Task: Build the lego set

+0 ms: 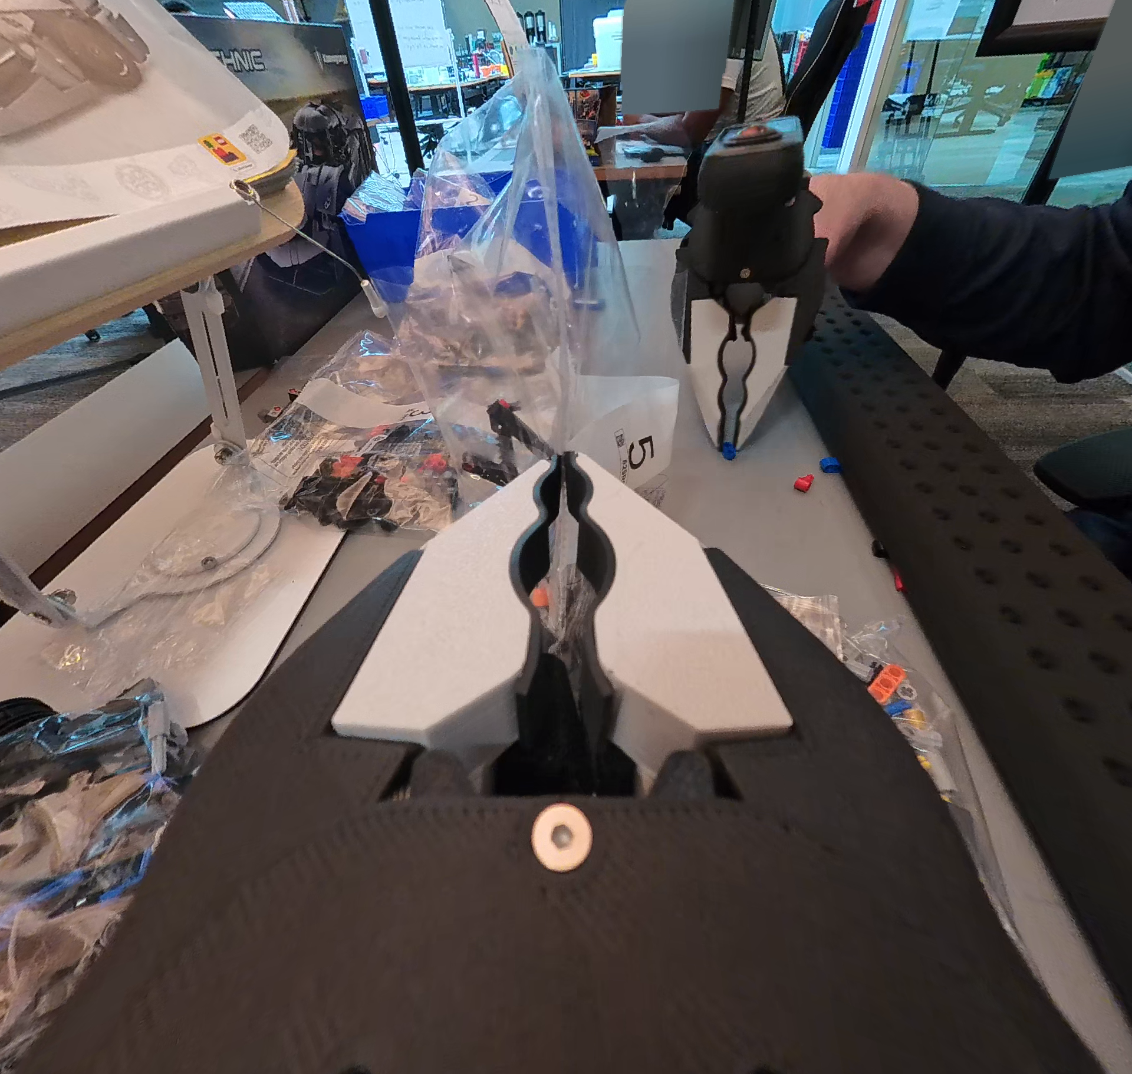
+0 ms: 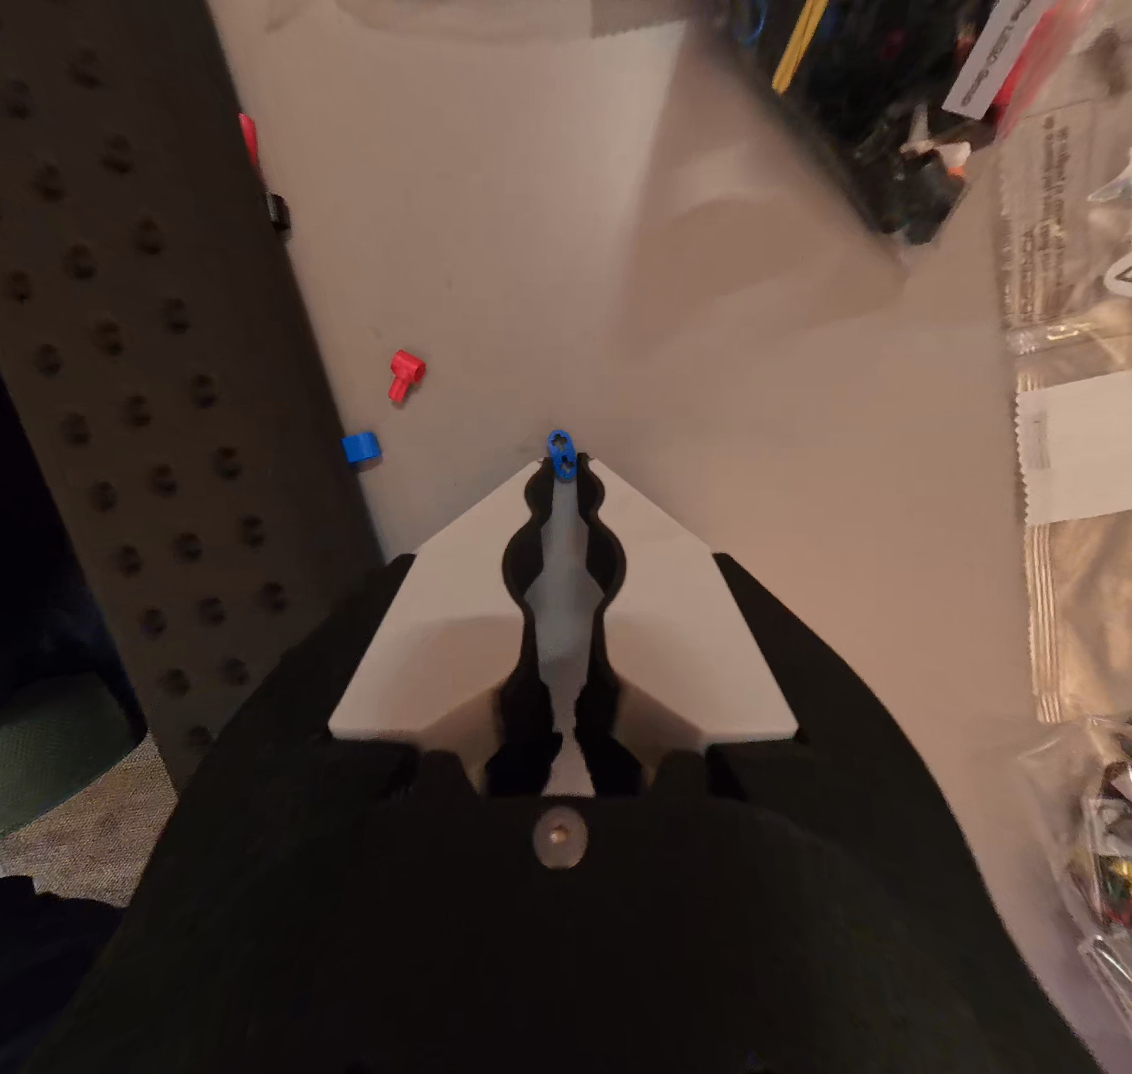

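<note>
Both grippers are clamped: my left gripper on a clear bag, my right gripper pinching a blue link at its tips, which could pop loose.

Left gripper at near table edge, tips closed on an upright bag. Right gripper beyond, to the right, pointing down, tips pinching 1 link at the tabletop. 2 loose pieces, a pin and a bush, just beside that link, between it and a perforated panel along the table's right edge. Flat bags left of the upright bag. Booklet stand far left, box behind it. More bagged parts at the left gripper's right.
</note>
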A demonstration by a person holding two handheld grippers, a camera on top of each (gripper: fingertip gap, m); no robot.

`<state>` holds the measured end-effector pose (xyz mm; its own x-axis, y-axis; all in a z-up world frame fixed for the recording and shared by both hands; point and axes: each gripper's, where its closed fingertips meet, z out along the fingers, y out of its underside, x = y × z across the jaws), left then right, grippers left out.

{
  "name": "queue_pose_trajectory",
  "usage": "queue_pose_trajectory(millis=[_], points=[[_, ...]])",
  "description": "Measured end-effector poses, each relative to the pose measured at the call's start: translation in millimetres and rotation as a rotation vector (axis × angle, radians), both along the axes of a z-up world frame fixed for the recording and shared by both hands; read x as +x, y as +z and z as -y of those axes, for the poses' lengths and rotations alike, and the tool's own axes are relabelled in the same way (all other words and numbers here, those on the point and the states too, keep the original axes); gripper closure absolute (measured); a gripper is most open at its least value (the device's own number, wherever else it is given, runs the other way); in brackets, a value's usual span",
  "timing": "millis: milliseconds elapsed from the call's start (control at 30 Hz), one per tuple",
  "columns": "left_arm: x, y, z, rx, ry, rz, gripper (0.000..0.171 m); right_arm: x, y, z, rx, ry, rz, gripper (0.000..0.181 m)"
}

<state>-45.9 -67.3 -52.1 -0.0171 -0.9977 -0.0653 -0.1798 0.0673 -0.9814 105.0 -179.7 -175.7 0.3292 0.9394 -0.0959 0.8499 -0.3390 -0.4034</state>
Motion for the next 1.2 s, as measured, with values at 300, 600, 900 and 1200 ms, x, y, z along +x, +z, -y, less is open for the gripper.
queue_pose_trajectory(millis=[300,600,900,1200], points=[[-0.4,-0.1,-0.7,-0.003,0.001,0.003,0.171,-20.5,75.8,-52.5,0.218,-0.065,-0.166,0.177],[-3.6,0.7,-2.4,-0.003,0.007,0.005,0.171,-73.6,163.3,-119.7,0.350,-0.077,-0.343,0.177],[-4.2,1.0,-2.7,-0.001,0.010,0.005,0.171,-107.5,146.3,-121.7,0.274,0.002,-0.281,0.170],[-4.1,0.9,-3.2,-0.004,0.011,0.007,0.171,-71.7,155.4,-114.7,0.312,-0.100,-0.287,0.162]])
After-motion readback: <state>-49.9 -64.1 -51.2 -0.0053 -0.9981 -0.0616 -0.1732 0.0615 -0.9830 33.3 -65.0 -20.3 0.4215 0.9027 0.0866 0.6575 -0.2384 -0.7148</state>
